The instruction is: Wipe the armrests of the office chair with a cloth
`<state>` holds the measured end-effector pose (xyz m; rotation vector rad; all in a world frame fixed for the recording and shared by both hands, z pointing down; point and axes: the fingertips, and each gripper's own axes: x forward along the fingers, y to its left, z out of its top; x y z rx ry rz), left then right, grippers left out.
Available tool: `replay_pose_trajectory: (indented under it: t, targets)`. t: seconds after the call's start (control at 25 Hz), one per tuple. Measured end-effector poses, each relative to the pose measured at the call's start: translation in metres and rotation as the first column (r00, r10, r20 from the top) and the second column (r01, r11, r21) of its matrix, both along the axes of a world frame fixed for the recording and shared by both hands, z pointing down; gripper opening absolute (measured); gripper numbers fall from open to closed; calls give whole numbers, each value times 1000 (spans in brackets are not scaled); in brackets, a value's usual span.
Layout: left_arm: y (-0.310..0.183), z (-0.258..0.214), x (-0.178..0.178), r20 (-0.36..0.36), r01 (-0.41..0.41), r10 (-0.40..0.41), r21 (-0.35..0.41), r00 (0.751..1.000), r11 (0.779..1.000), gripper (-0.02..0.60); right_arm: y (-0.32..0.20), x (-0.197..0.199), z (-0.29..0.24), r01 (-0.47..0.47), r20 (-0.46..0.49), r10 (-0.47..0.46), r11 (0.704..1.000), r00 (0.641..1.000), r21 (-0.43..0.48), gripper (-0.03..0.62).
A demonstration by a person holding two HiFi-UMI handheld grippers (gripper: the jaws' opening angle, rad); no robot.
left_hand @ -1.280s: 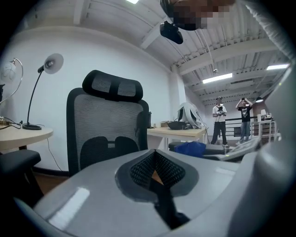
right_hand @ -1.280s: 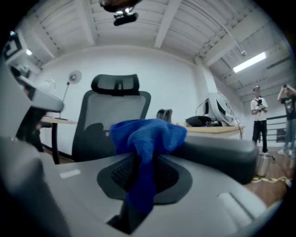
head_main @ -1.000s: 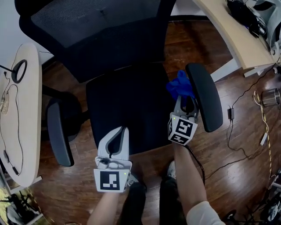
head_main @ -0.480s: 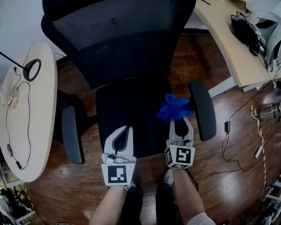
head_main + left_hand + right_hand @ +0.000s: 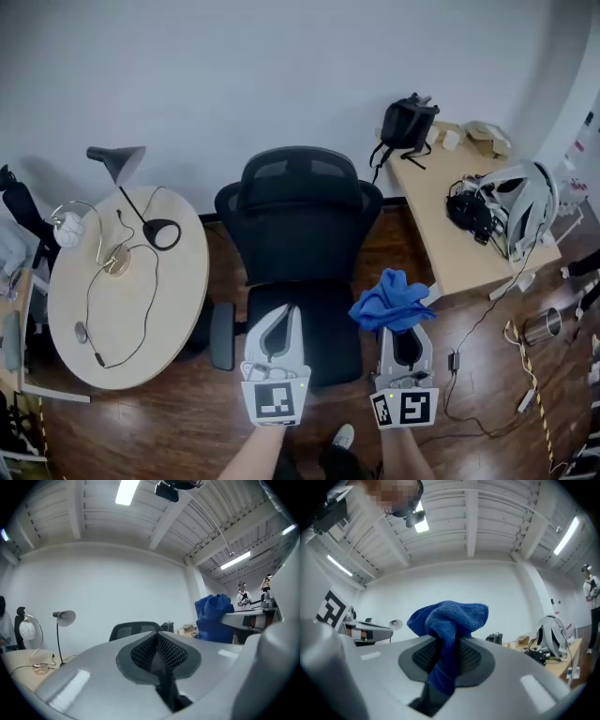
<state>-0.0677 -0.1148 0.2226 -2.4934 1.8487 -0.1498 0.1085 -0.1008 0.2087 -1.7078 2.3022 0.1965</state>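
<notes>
The black office chair stands in the middle of the head view; its left armrest shows, while the right armrest is hidden behind the cloth. My right gripper is shut on a bunched blue cloth, held up in the air off the chair. In the right gripper view the cloth hangs out from between the closed jaws. My left gripper is shut with nothing in it, raised beside the right one. From the left gripper view, the chair back and the cloth show beyond the jaws.
A round table at the left carries a desk lamp and cables. A wooden desk at the right holds a black backpack and a white headset. A metal cup and cords lie on the wood floor.
Both grippers have lifted up and back from the chair. The right one took the cloth off the right armrest. The head view now takes in the whole room.
</notes>
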Motion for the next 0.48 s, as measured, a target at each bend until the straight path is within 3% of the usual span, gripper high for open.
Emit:
replay_pose_trajectory:
  t: [0.2,0.32,0.36,0.48]
  targets:
    - [64,-107,-8,20,16,-17,46,1000,999,72,57,-6,-100,33,-20,-33,999,999,-14,78]
    - [85,-148,-21,63,-41,28,213,998,976,71,87,-19,-123,42,-10,-43,999,999,-34,78]
    - [94,-157,-29,69,-55,40,233,997,971,71,100,-23,-130,42,-14,-42,999,999,-32,78]
    - [127,-168,-50,63,-71,59,217,996,974,71,140,-27,-148,33,-18,-33,999,999,-26,80]
